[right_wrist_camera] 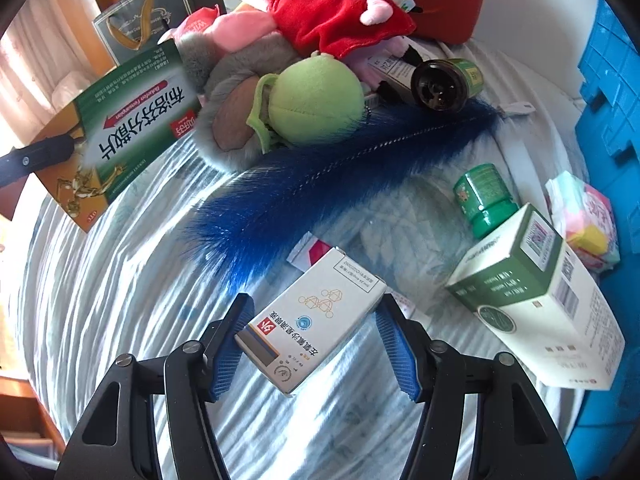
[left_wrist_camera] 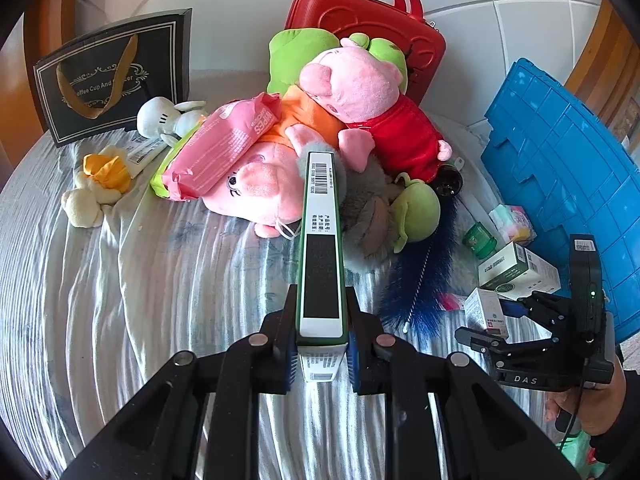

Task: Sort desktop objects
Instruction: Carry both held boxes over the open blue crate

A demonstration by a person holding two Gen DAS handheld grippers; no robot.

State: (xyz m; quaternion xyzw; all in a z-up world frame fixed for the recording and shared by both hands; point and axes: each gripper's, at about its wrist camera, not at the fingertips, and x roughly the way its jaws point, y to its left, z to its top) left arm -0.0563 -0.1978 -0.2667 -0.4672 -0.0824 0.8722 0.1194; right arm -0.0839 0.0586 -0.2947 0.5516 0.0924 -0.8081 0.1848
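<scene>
My left gripper [left_wrist_camera: 322, 354] is shut on a flat green-edged medicine box [left_wrist_camera: 321, 236], held edge-on above the striped cloth [left_wrist_camera: 160, 280]. The same box's green and white face [right_wrist_camera: 132, 120] shows at the left of the right wrist view. My right gripper [right_wrist_camera: 316, 304] has its blue pads [right_wrist_camera: 226, 356] pressed on opposite corners of a small white medicine box [right_wrist_camera: 316, 320], which lies slanted between them. From the left wrist view, that gripper [left_wrist_camera: 500, 332] and the small box [left_wrist_camera: 486, 312] are at the lower right, held by a person's hand [left_wrist_camera: 588, 408].
A larger green and white box [right_wrist_camera: 532, 304], a green bottle [right_wrist_camera: 484, 196], a dark bottle [right_wrist_camera: 440, 84] and a tissue packet [right_wrist_camera: 584, 220] lie near a blue crate [right_wrist_camera: 608, 120]. A blue furry tail [right_wrist_camera: 340, 168], plush toys [left_wrist_camera: 352, 84], pink wipes [left_wrist_camera: 224, 148], a red case [left_wrist_camera: 368, 20] and a black bag [left_wrist_camera: 112, 76] crowd the back.
</scene>
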